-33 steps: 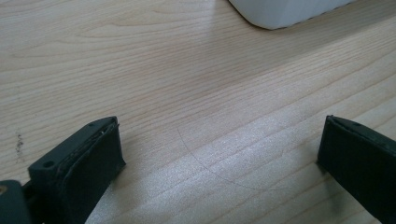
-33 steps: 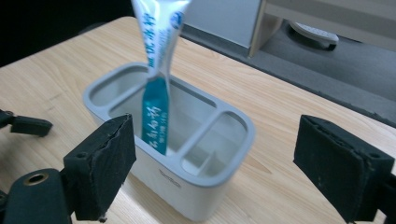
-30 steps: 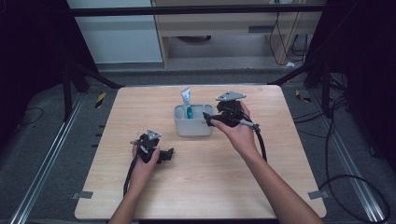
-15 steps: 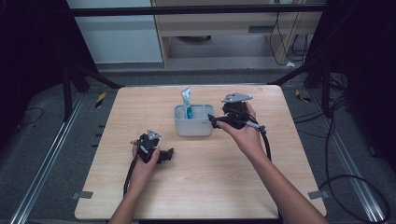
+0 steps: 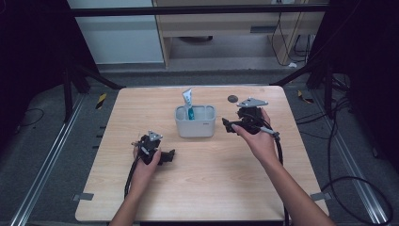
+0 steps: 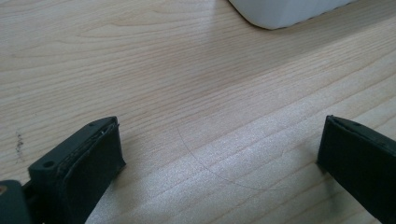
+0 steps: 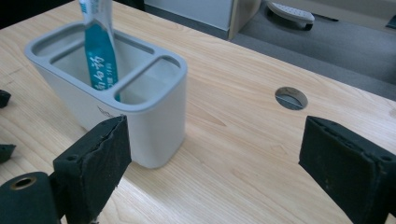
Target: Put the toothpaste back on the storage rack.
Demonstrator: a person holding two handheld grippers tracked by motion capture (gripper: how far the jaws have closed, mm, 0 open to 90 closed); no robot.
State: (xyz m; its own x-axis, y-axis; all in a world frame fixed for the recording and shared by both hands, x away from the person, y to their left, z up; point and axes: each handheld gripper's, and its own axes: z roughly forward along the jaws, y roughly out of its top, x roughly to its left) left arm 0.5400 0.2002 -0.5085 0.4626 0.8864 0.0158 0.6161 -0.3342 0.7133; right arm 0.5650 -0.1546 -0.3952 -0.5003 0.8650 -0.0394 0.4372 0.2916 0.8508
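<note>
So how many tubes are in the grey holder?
1. A toothpaste tube stands in the long compartment of the grey holder. The end compartment beside it looks empty; its bottom is partly hidden.

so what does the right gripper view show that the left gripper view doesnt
Right gripper view: the toothpaste tube standing in the grey holder, the holder's divided top, and a round hole in the table.

Left gripper view: a faint curved scratch on the wood and just a bottom corner of the holder.

Both: open black jaws over the light wooden table, with nothing between them.
</note>
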